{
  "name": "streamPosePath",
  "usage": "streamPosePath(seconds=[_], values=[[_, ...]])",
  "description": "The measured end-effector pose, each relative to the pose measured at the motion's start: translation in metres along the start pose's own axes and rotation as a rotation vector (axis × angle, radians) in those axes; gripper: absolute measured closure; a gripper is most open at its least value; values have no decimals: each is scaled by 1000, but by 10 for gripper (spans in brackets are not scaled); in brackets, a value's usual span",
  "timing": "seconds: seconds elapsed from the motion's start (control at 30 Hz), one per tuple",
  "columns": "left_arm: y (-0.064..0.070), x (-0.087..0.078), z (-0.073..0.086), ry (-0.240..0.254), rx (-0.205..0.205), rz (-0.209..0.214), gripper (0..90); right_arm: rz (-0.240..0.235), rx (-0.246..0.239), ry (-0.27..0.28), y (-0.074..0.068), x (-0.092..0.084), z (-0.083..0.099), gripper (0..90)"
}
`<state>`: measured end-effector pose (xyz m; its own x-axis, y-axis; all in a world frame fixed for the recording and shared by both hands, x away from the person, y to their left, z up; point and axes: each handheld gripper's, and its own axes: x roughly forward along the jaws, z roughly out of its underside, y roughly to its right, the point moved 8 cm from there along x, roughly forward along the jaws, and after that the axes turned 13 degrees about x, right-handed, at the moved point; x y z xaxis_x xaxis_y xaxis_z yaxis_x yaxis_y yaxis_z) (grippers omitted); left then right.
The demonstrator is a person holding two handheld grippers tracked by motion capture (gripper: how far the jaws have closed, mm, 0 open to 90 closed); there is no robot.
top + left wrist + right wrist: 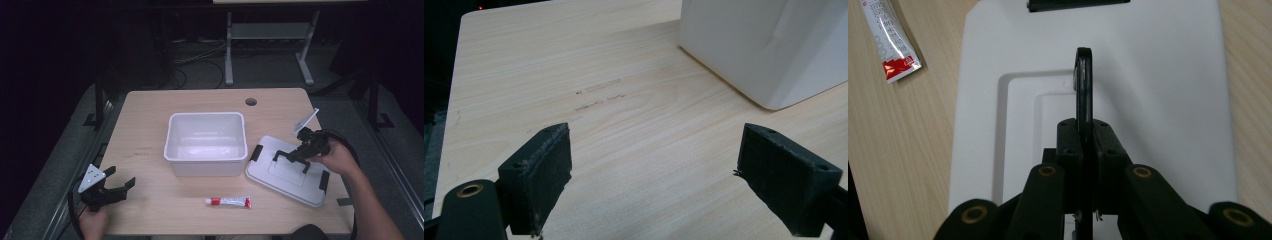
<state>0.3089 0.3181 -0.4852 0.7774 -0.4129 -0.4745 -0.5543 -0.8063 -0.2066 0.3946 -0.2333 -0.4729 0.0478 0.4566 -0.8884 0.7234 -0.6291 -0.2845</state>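
Where the pale wooden desk point(150, 210) carried the items, a flat white plastic lid with black clips point(292, 172) lay right of an open white rectangular plastic tub point(206, 142); the right claw point(291, 159) stood over the lid, jaws pinched tight on its black carry handle point(1084, 85). The left claw point(120, 186) rested at the desk's near left corner, jaws spread wide, nothing between them. A small white-and-red tube point(228, 201) lay near the front edge, well apart from both
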Motion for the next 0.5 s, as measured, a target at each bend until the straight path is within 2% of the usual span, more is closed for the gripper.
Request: streamPosePath(seconds=[0.2, 0.3, 0.5], values=[[1, 0, 0, 1, 2, 2, 134, 1, 6, 3, 0, 0, 1, 832], [1, 0, -1, 1, 2, 1, 134, 11, 21, 16, 1, -2, 0, 752], [2, 1, -1, -2, 4, 4, 134, 45, 37, 39, 3, -10, 0, 680]])
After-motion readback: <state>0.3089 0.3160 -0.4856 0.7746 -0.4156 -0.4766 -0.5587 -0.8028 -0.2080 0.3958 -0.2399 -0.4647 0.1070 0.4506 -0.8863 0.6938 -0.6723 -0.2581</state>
